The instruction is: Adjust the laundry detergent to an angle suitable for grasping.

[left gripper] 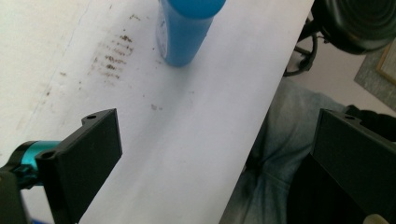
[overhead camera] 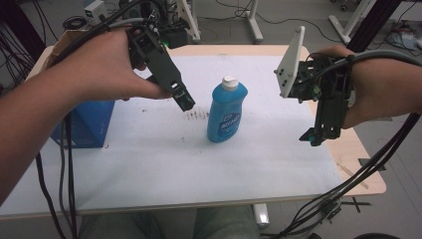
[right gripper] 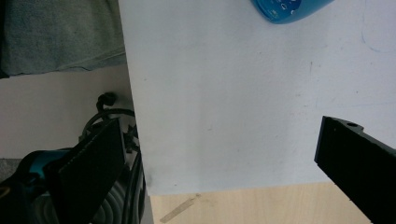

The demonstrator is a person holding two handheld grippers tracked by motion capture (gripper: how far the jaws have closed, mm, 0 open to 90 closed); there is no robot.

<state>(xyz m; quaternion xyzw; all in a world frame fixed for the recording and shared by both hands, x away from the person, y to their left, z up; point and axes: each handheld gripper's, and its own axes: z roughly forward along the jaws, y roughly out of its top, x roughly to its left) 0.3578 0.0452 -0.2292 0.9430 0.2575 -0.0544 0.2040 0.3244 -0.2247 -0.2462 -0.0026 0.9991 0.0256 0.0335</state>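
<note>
Both grippers hang over the desk (overhead camera: 149, 164) with jaws apart, empty: the right gripper (overhead camera: 312, 138) nearer, the left gripper (overhead camera: 185, 102) farther. Between them the blue bottle (overhead camera: 226, 112) stands upright, just beyond the left jaws. Probably smooth, slippery plastic with sloshing weight; best clamped across its narrow sides below the white cap (overhead camera: 229, 82)

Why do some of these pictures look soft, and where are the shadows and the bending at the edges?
High view: even light, a faint shadow beside the blue bottle, table edges bowed by the wide lens, slightly grainy. Left gripper view: the left tongs are soft, the brown stains sharper. Right gripper view: the right tongs are dark and blurred, and the bottle is cut by the top edge.
</note>
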